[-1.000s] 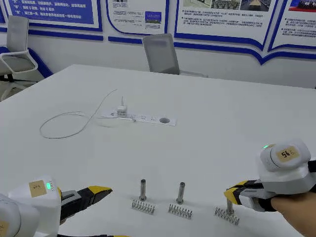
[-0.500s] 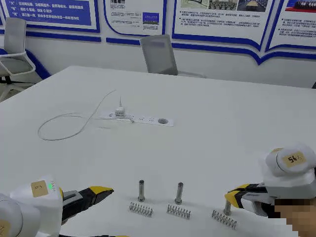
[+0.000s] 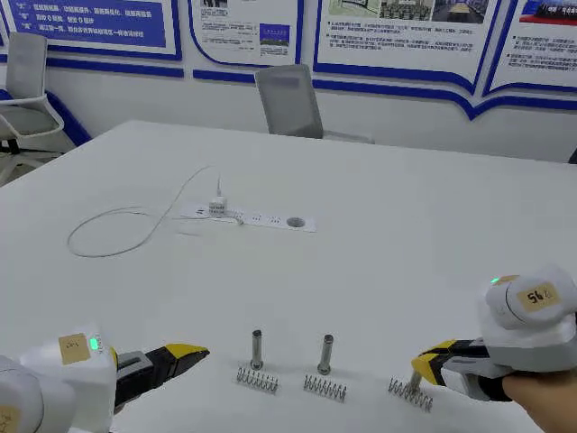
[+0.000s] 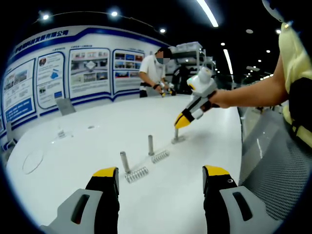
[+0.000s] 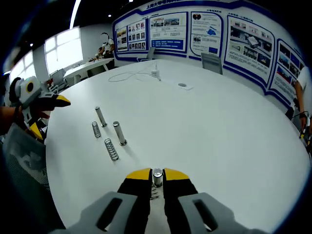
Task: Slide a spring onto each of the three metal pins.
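Three upright metal pins stand in a row near the table's front edge, each with a spring lying in front of it: left pin (image 3: 257,349) with spring (image 3: 257,380), middle pin (image 3: 325,354) with spring (image 3: 325,389). The right pin (image 5: 157,177) sits between the yellow tips of my right gripper (image 3: 424,364), whose jaws are closed against its top. Its spring (image 3: 410,394) lies at its foot. My left gripper (image 4: 158,175) is open and holds nothing, hovering left of the row, tip (image 3: 189,353) well short of the left pin.
A white power strip (image 3: 261,217) with a plugged-in charger and a looping white cable (image 3: 108,225) lies mid-table. Grey chairs (image 3: 288,99) stand at the far edge. Another person stands at a far table (image 4: 155,73). The table's front edge runs just below the springs.
The head camera has shifted slightly. My right gripper has sunk a little toward the right pin. The left gripper has barely moved.
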`<action>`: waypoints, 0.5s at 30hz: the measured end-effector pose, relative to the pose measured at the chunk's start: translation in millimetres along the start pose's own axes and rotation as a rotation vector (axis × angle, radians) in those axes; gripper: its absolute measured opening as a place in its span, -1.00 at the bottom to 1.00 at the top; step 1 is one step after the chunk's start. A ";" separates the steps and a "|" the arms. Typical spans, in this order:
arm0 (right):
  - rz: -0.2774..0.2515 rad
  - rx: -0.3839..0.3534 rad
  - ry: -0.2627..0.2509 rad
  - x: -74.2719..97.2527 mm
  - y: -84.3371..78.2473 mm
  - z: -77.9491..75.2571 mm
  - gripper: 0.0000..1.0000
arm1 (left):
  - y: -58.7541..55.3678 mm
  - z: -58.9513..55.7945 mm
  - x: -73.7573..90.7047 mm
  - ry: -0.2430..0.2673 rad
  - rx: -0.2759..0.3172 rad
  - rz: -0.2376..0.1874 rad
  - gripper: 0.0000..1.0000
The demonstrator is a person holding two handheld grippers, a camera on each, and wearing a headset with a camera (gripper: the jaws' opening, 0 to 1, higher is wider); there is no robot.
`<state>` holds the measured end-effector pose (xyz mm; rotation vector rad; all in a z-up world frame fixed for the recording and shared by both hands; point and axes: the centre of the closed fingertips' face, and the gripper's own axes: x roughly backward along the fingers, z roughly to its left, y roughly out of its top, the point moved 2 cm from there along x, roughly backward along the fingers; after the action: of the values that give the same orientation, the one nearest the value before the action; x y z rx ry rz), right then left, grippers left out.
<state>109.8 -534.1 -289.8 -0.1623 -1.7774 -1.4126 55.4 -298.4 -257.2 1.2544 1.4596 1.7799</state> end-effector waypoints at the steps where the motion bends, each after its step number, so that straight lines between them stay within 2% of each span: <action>1: 0.000 0.002 -0.001 0.1 0.2 -0.2 -0.80 | -0.3 -0.2 0.0 0.000 0.000 0.000 0.42; 9: -0.009 0.008 -0.001 2.6 1.8 -1.3 -0.74 | -0.6 -2.7 0.0 -0.006 -0.003 0.003 0.42; 15: -0.029 0.011 -0.005 9.9 2.5 0.6 -0.68 | 5.0 -9.6 -3.5 -0.030 -0.022 0.006 0.42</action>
<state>104.7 -536.5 -281.3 -0.1351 -1.7982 -1.4238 49.2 -307.3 -253.6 1.2700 1.4169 1.7692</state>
